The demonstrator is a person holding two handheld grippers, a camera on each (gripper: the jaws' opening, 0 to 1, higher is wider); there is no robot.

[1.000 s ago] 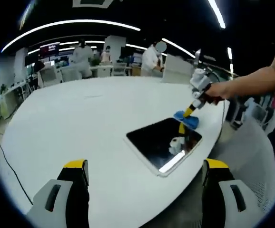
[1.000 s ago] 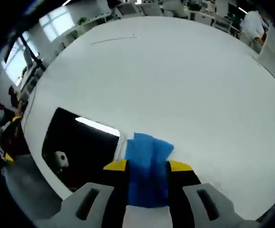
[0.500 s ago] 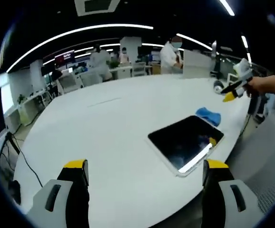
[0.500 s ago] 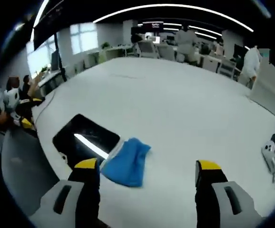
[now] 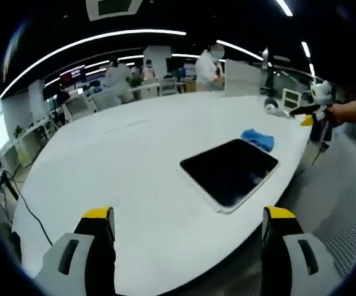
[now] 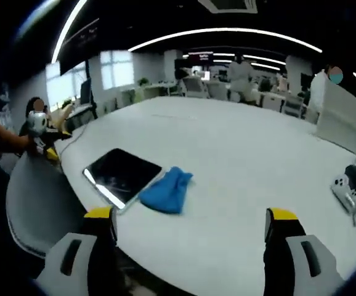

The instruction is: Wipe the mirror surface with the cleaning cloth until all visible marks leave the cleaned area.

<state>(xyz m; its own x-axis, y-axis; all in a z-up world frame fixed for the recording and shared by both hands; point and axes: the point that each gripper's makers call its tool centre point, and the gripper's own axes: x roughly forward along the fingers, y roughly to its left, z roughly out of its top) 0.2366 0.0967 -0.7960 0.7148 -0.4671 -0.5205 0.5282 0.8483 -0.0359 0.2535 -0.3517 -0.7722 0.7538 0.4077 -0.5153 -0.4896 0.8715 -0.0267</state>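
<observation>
**On the white table: mirror flat, cloth let go beside it**

On the big white oval table [image 5: 122, 166] the dark rectangular mirror [image 5: 229, 172] lies flat near the edge. In the left gripper view its long axis runs on a diagonal, from the near edge of the table toward the blue cleaning cloth [image 5: 257, 139], which sits crumpled just off the far corner, touching or all but touching the frame; I cannot tell which. The right gripper view shows the same pair from the other side: the mirror [image 6: 122, 174] lies to the left with a bright strip of reflected ceiling light along its near edge, and the cloth [image 6: 167, 190] is bunched against its right corner.

The left gripper [image 5: 189, 246] stands wide apart, nothing between its yellow-tipped jaws, held back from the table edge. The right gripper [image 6: 190, 246] is likewise spread wide and holds nothing. From the left gripper view the right gripper [image 5: 307, 112] shows at the far right, in a hand, well apart from the cloth.

Only the right gripper view takes in a small grey device [image 6: 349, 188] lying on the table at the far right. People stand at desks in the background [image 5: 212, 65]. No writing is legible.
</observation>
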